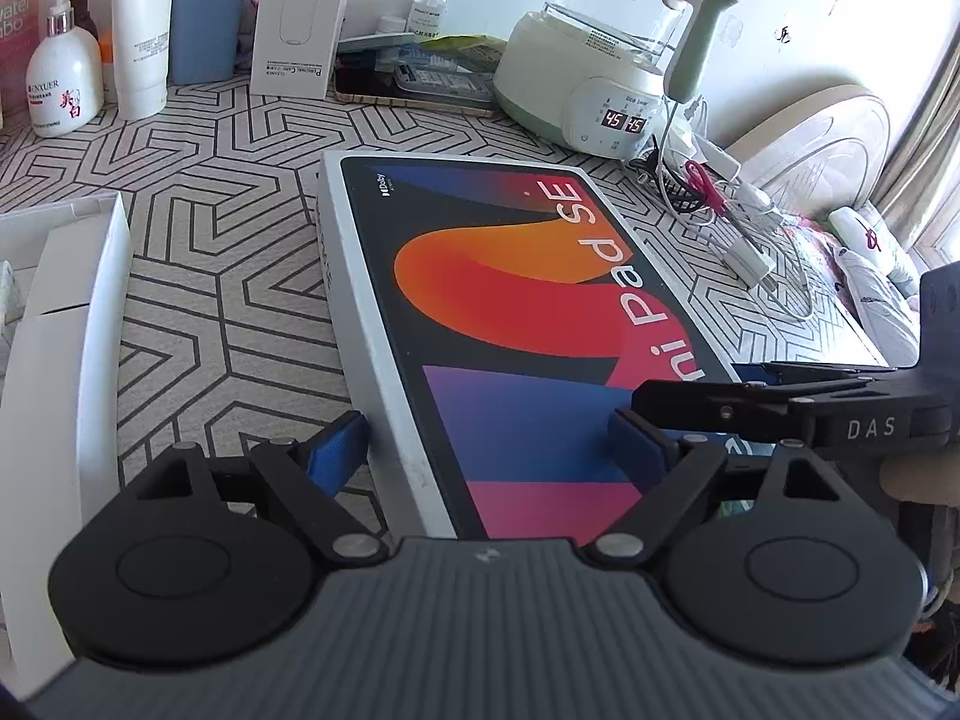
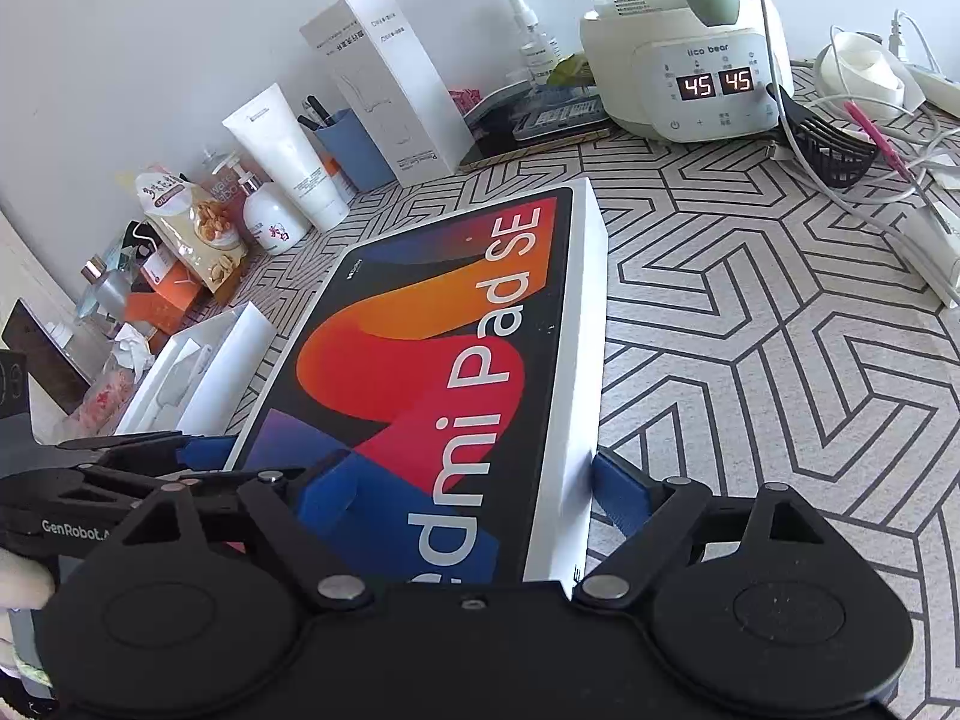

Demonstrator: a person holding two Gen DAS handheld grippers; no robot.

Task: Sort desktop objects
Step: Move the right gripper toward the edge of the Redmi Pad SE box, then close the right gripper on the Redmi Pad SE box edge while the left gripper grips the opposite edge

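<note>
A flat white tablet box (image 1: 510, 324) with a colourful lid printed "Pad SE" lies on the patterned desk; it also shows in the right wrist view (image 2: 456, 348). My left gripper (image 1: 489, 441) straddles the box's near left corner, one blue pad outside the left edge, the other over the lid. My right gripper (image 2: 474, 480) straddles the near right corner the same way. Both are wide open; whether the pads touch the box I cannot tell. Each gripper shows in the other's view.
An open white box (image 1: 66, 300) sits at the left. A kettle base reading 45 45 (image 2: 708, 84), cables, scissors (image 1: 705, 183) and a black comb (image 2: 828, 150) lie at the right. Bottles, a tube, a blue cup (image 1: 204, 30) and a tall white carton (image 2: 390, 84) line the wall.
</note>
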